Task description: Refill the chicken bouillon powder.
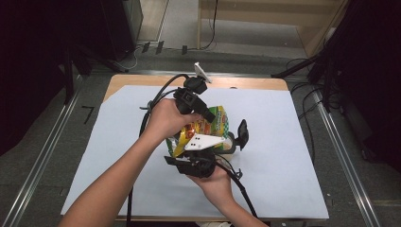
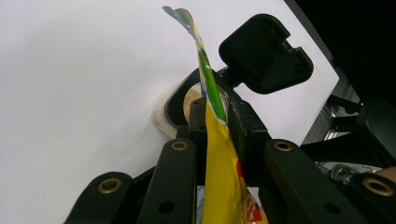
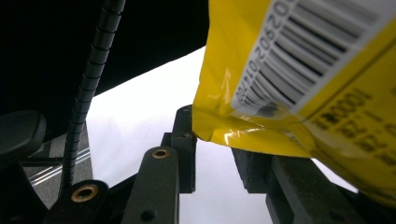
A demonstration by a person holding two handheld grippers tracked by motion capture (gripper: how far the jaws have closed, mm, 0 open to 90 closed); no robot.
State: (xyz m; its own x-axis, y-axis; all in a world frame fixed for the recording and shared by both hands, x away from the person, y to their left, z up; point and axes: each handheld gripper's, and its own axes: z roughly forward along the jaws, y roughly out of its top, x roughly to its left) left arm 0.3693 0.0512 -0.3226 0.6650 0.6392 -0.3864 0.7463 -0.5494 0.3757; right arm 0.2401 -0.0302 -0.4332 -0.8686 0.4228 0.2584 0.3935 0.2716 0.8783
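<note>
A crinkled yellow and green plastic snack bag (image 1: 204,126) is held up above the white paper sheet (image 1: 283,142) covering the wooden bench (image 1: 246,82), between the two hands. The left gripper (image 2: 215,122) is pressed together on the bag's thin green-edged top, pinching it. The right gripper (image 3: 212,149) has its jaws spread, the bag's yellow barcoded corner sitting between them and touching the left jaw

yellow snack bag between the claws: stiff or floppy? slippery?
Likely floppy: the yellow snack bag is thin film, its edge curling above the left claw. Probably slippery, given its glossy corner by the right claw. Seems light, held off the table.
</note>
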